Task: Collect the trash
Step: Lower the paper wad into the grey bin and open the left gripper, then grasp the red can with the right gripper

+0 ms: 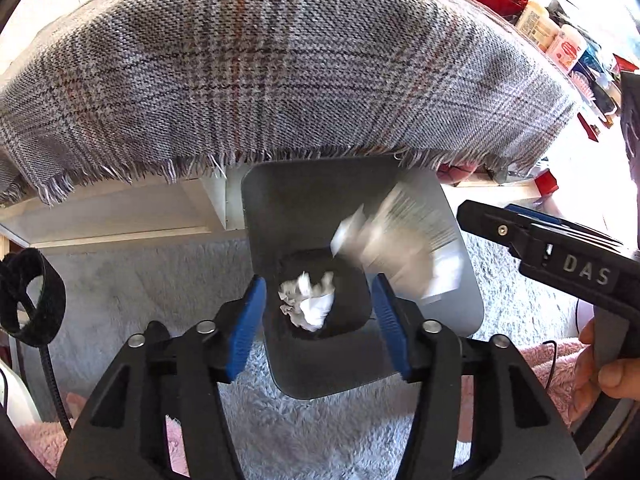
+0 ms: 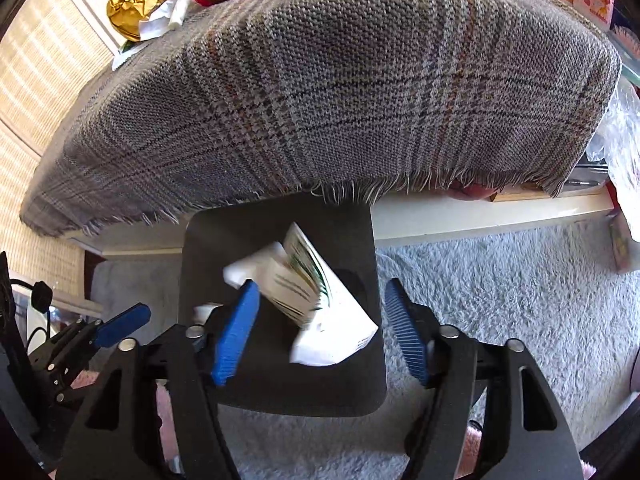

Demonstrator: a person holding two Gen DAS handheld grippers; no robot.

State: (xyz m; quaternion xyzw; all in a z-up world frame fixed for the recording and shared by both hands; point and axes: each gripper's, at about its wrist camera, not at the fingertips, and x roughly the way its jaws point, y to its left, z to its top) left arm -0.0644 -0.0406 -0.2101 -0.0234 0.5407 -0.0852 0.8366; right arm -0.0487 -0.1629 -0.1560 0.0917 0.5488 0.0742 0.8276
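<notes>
Wrapper (image 2: 320,300), white with green print, blurred in mid-air over dark bin (image 2: 280,392) under plaid cloth (image 2: 320,100). Left gripper (image 1: 318,312) and right gripper (image 2: 320,332) both spread, empty. Only left view shows crumpled tissue (image 1: 310,304) at bin bottom; only right view shows gold foil (image 2: 136,4) far left on cloth

White packet (image 1: 394,236) motion-blurred, print unreadable; bin (image 2: 280,384) far rim hidden under plaid cloth (image 2: 320,92) fringe.
</notes>
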